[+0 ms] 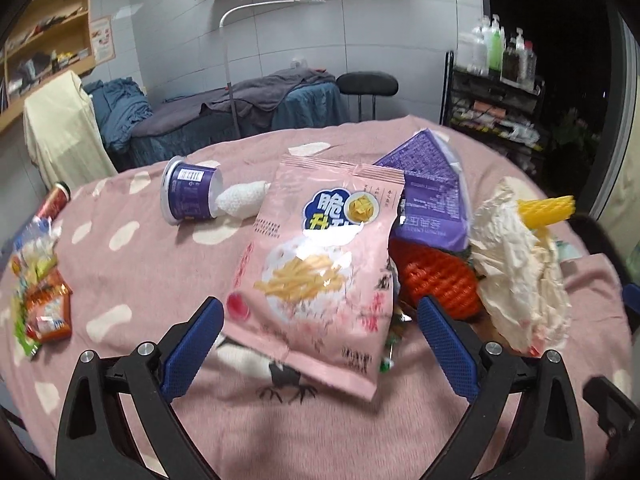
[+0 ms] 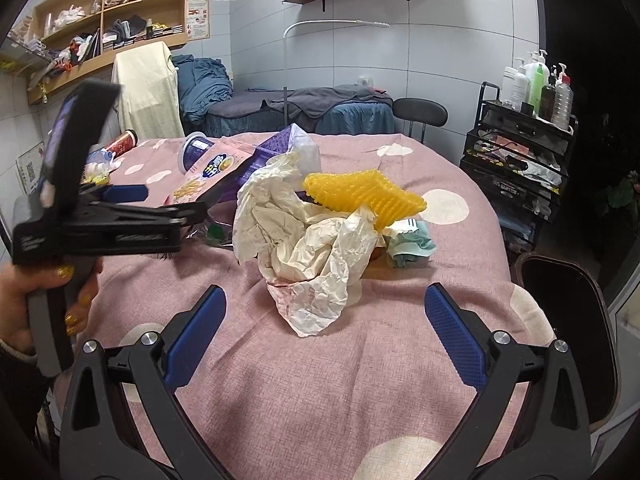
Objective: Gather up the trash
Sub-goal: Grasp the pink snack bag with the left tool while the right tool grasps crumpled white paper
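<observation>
Left wrist view shows the left gripper (image 1: 320, 332) spread open around the pink snack bag (image 1: 320, 264), the right gripper (image 2: 326, 328) open before crumpled paper (image 2: 304, 236), so trash on the pink tablecloth (image 2: 280, 380) looks largely uncollected.

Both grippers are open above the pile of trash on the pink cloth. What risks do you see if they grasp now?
1. The left gripper straddles the pink snack bag, which leans on the orange foam net and purple box; lifting it may shift them.
2. The crumpled paper lies against the yellow foam net; the right gripper might drag it along.
3. The tipped purple cup may roll.
</observation>
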